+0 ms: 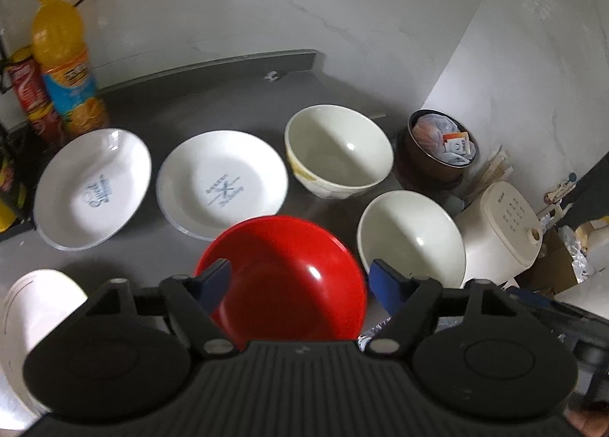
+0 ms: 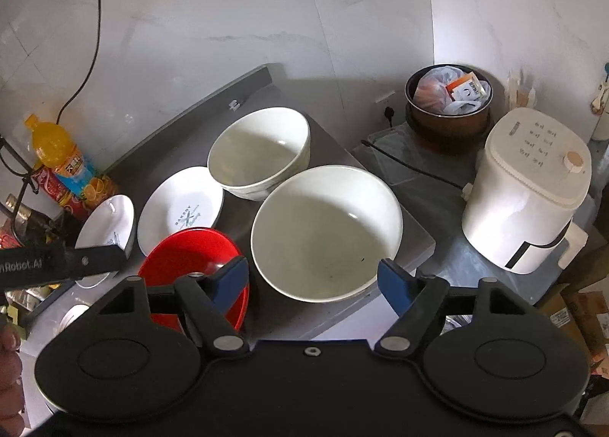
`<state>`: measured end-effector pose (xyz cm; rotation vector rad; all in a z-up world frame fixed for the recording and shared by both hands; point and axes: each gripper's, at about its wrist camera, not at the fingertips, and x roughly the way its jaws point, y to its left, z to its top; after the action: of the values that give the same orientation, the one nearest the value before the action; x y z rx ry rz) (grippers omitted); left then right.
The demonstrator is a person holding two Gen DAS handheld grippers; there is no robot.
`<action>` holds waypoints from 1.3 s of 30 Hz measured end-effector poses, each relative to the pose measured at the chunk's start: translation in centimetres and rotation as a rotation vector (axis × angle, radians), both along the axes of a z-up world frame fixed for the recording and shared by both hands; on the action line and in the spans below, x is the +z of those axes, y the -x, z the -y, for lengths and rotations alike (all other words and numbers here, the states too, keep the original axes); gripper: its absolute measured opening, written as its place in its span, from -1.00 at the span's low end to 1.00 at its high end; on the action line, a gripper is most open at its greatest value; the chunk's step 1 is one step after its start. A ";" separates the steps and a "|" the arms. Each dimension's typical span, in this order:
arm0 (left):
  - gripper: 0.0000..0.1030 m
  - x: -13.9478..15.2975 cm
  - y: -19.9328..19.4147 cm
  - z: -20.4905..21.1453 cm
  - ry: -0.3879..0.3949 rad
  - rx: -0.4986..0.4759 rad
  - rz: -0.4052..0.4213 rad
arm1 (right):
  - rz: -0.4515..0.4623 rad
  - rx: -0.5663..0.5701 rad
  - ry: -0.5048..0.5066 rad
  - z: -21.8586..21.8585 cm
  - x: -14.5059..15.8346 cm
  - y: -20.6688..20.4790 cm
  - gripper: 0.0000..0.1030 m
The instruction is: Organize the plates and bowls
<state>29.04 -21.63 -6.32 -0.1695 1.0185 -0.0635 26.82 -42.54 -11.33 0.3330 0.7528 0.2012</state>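
Note:
A red bowl (image 1: 283, 265) sits on the grey counter (image 1: 213, 94), right in front of my left gripper (image 1: 302, 280), which is open; its left pad overlaps the bowl's rim and holds nothing. Behind it lie two white printed plates (image 1: 95, 185) (image 1: 222, 184) and two white bowls (image 1: 338, 151) (image 1: 411, 243). My right gripper (image 2: 313, 283) is open and empty just before the nearer big white bowl (image 2: 327, 231). The right wrist view also shows the farther bowl (image 2: 259, 151), both plates (image 2: 180, 208) (image 2: 106, 224) and the red bowl (image 2: 194, 258).
An orange drink bottle (image 1: 62, 64) and a red chips can (image 1: 30, 94) stand at the back left. A white dish (image 1: 38, 315) lies at the near left. Past the counter's right edge (image 2: 426, 243) are a brown pot with bags (image 2: 449, 106) and a white cooker (image 2: 529, 189).

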 end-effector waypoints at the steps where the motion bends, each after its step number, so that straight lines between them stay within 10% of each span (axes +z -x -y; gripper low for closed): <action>1: 0.43 -0.2 -0.5 0.3 0.001 -0.012 -0.002 | 0.000 -0.005 0.003 0.0 -0.3 -0.2 0.41; 39: -0.34 -10.7 -12.4 7.2 -0.025 -0.202 -0.197 | -0.196 -0.183 -0.108 3.7 -8.5 -6.9 -0.25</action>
<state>41.47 -28.84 -16.98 -0.0505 1.2306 -0.2211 33.68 -46.24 -19.81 0.5267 0.9016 0.0366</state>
